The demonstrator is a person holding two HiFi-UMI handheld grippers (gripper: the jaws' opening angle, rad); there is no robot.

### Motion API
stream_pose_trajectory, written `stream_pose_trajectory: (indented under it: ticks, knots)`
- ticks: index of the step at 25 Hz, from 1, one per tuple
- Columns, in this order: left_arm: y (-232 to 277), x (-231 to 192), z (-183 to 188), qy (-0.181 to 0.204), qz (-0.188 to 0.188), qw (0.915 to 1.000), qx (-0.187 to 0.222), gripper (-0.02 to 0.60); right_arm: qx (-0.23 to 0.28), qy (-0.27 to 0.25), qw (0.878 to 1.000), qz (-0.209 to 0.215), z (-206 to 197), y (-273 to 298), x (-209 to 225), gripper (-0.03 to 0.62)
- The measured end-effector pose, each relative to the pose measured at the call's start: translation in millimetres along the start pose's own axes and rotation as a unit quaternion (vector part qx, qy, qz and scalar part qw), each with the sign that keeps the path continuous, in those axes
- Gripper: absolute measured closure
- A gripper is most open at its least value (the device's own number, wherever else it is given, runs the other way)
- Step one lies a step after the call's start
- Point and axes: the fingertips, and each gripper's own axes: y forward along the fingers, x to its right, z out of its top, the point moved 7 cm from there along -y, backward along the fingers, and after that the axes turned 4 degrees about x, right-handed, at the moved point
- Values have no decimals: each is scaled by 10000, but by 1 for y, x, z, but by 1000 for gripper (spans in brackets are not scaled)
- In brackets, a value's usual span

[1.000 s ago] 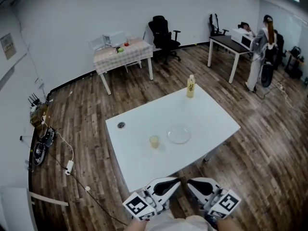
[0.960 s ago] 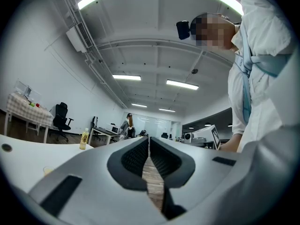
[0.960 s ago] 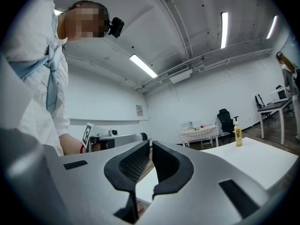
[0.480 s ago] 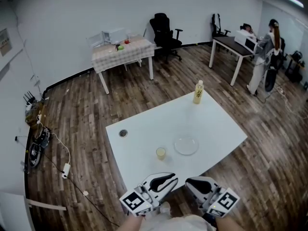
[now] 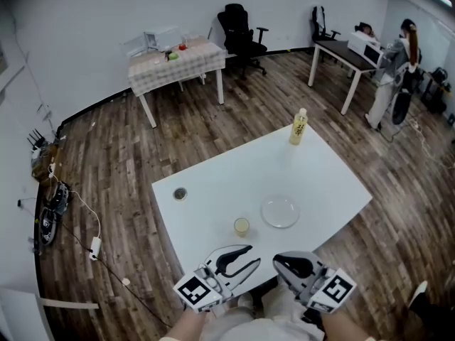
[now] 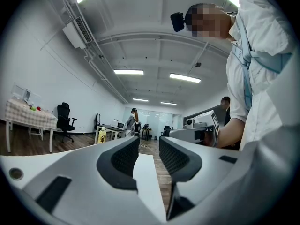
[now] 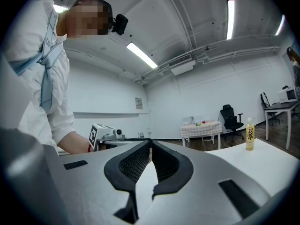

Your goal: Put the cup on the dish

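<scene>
At the near edge of the table (image 5: 206, 197), the left gripper (image 5: 252, 255) is held with jaws apart, just opened wider, nothing between them. The right gripper (image 5: 279, 260) is closed and empty. Beyond, the cup (image 5: 242, 226) is set just beside the dish (image 5: 280, 211).

Head view overhead, gripper views level

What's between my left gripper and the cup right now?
Only bare white table up to the cup, per the head view. The left gripper has just been opening its jaws, nothing between them.
</scene>
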Motion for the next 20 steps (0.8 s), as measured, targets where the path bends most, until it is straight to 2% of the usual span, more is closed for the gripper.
stream_pose_trajectory:
  ticks: [5,11,20]
  knots:
    - [4,-23,-16,47,166,9998,-121,386,-145,102,9998,48,-10,5,18,560]
    - [10,-53,-36,32,357,9994,2,285,-323,158,9992,145,-21,14,37,560]
    - [11,-89,-73,69,649,9977,-174,239,-645,291,9972,255,-34,22,49,560]
